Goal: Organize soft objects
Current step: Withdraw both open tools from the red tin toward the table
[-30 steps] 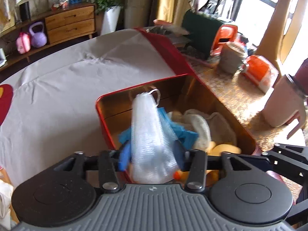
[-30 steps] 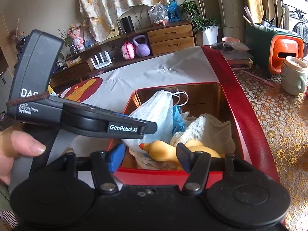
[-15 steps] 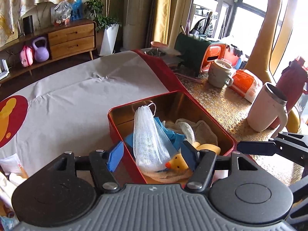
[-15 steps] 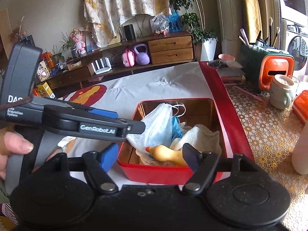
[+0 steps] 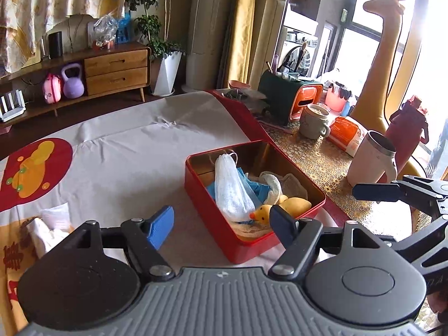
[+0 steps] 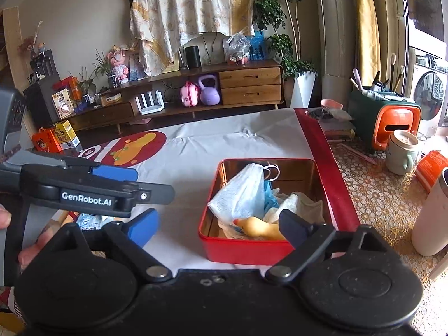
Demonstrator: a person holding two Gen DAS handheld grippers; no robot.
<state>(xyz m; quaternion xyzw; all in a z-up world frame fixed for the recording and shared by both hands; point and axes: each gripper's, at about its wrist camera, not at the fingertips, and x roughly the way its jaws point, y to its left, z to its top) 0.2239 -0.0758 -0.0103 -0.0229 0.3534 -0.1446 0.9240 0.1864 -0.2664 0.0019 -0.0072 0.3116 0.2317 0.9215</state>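
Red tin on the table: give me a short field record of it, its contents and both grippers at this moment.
container: red tin, lid off, on the white cloth
contents: white mesh pouch, blue cloth, beige cloth, yellow rubber duck
left gripper: jaws opening, nothing between them
right gripper: jaws opening, nothing between them
beside tin: white mug on the patterned mat

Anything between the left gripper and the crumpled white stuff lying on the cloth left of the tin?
Nothing visible. The white crumpled items lie on the tablecloth, apart from the red tin; the left gripper, jaws opening and empty, has bare cloth between.
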